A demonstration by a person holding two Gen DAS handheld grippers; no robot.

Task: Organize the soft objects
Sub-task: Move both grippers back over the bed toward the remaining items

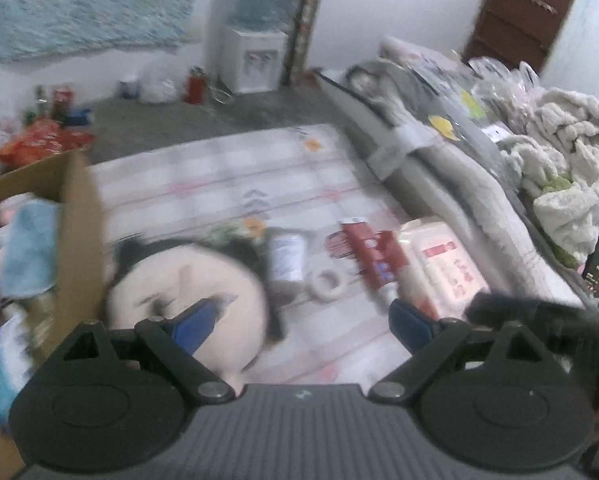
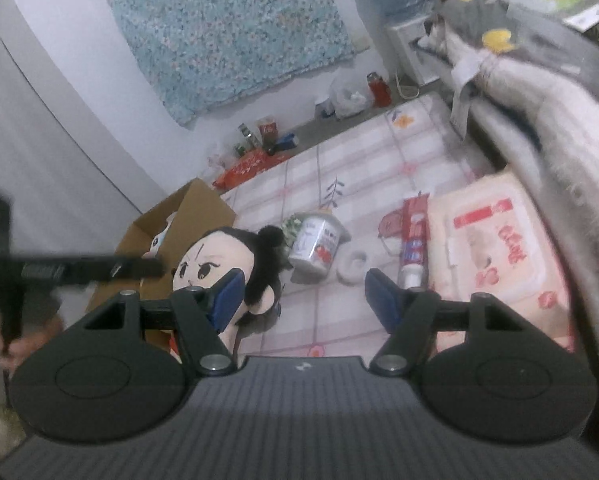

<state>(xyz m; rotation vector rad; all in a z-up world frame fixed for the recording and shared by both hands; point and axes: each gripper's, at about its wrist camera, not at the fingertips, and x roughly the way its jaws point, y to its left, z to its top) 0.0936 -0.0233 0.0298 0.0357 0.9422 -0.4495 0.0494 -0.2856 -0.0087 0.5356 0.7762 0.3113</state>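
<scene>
On the checked mat [image 2: 363, 168], the cardboard box [image 1: 81, 216] stands at the left, already holding soft things such as a blue cloth [image 1: 29, 248]. The plush doll [image 2: 219, 268] lies just right of the box, likely next to go in. Both the left gripper [image 1: 307, 316] and right gripper [image 2: 301, 292] are spread wide, empty. Next, one must close on the doll's head. Only the left view shows the box's contents; only the right view shows the doll's face clearly.

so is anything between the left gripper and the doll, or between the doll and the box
Nothing visible blocks either. The open left gripper is right at the plush doll, and the doll lies against the cardboard box; its upright wall is all it must clear.
</scene>
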